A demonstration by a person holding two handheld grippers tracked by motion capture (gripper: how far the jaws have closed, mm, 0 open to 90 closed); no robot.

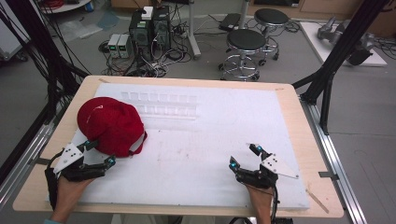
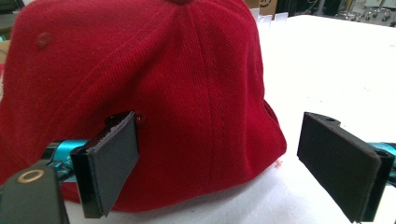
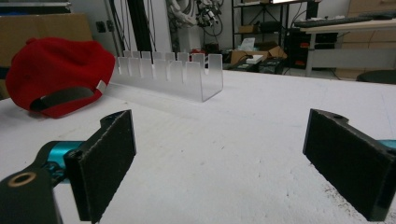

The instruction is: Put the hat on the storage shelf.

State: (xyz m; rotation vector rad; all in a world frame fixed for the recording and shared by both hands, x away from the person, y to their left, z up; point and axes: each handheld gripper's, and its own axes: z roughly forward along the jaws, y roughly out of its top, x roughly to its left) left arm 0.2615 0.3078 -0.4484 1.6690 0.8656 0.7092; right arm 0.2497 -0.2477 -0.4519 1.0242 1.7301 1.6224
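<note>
- High view: the left gripper (image 1: 99,153) sits at the near left of the white foam board (image 1: 210,140), jaws spread wide, right against the near edge of a red cap (image 1: 109,125). The right gripper (image 1: 245,156) rests at the near right of the board, jaws also wide apart and holding nothing. A clear plastic rack (image 1: 161,105) lies toward the far side of the board, just right of the cap.
- Left gripper view: the cap (image 2: 140,93) looms close; one jaw overlaps its side, the other stands clear over the board (image 2: 327,70).
- Right gripper view: the wide jaws frame bare board (image 3: 224,149). The cap (image 3: 56,74) sits far left, strap showing, with the slotted rack (image 3: 173,74) beside it.
</note>
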